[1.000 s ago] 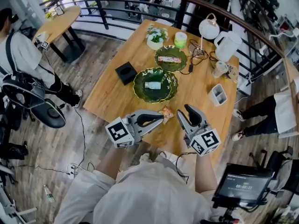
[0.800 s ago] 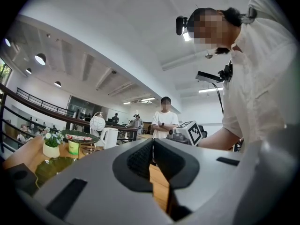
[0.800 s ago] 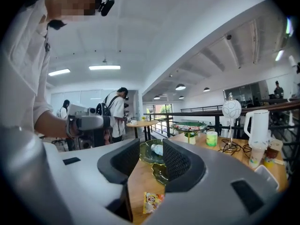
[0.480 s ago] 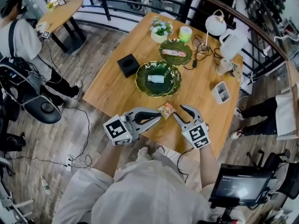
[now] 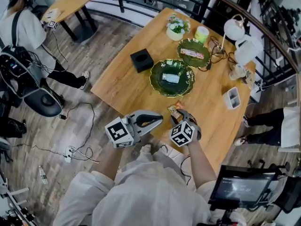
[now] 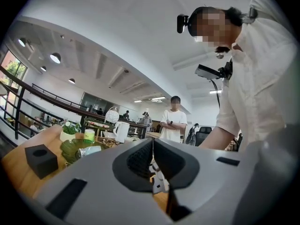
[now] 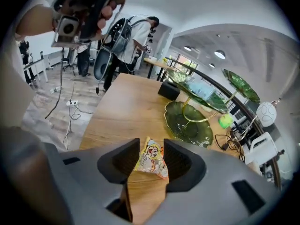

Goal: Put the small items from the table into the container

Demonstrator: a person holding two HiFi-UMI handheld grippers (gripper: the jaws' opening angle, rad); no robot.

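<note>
The small foil snack packet (image 7: 151, 162) lies near the bench's (image 7: 122, 102) front edge, between the right claw's (image 7: 151, 149) spread jaws, ungripped. It looks light, crinkly and slippery, so a pinch across its puffed middle seems safest. The left claw (image 6: 153, 143) is clenched on nothing.

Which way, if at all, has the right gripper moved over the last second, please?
Yes. The right gripper has dropped leftward to the snack packet, which now lies between its open jaws.

Office mezzanine (railing (image 6: 18, 111), swivel chair (image 5: 44, 102))
</note>
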